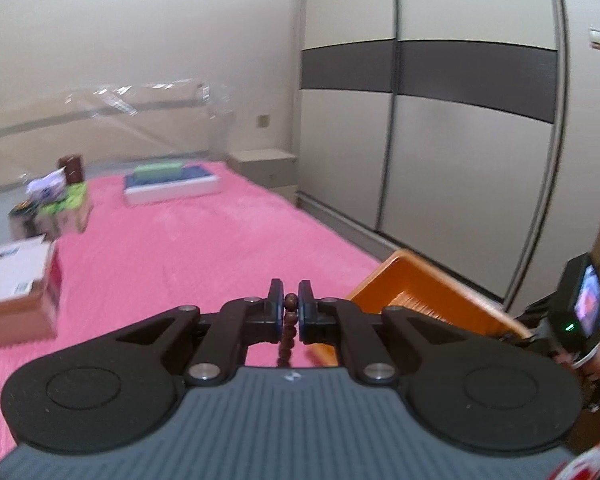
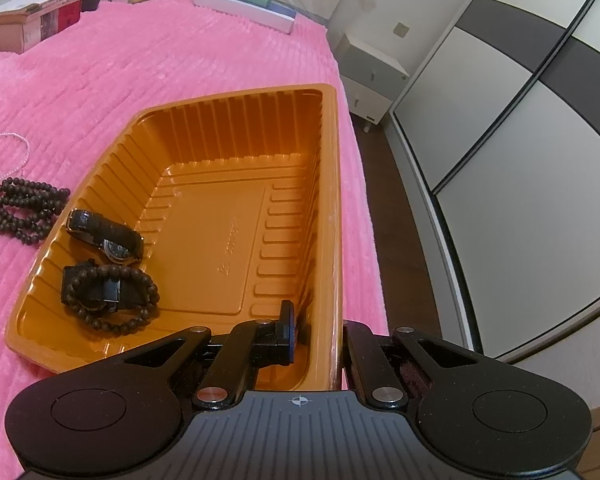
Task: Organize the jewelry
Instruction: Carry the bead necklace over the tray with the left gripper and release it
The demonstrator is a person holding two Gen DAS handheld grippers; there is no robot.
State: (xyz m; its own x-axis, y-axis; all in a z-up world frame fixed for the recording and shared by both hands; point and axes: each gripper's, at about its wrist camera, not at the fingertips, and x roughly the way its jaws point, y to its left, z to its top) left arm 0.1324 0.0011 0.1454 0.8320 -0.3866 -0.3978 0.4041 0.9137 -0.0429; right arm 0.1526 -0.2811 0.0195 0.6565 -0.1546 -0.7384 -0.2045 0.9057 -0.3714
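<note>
Brown wooden beads [image 1: 290,322] are what your left tongs [image 1: 291,312] have pinched between the pads, the strand dangling down toward the tool body, up above the pink bedspread [image 1: 188,248]. Your right tongs [image 2: 320,330] are clamped on the near right wall of the orange tray [image 2: 332,200], one finger inside, the other outside the rim. Ahead and left of those tongs, inside the tray, you've got a dark wristwatch [image 2: 108,236] and a beaded bracelet [image 2: 112,300] lying over a black band. Further left, just outside the tray on the bedspread, there's a longer bead strand [image 2: 20,208] bunched up, with a thin silver chain [image 2: 14,148] beyond it.
</note>
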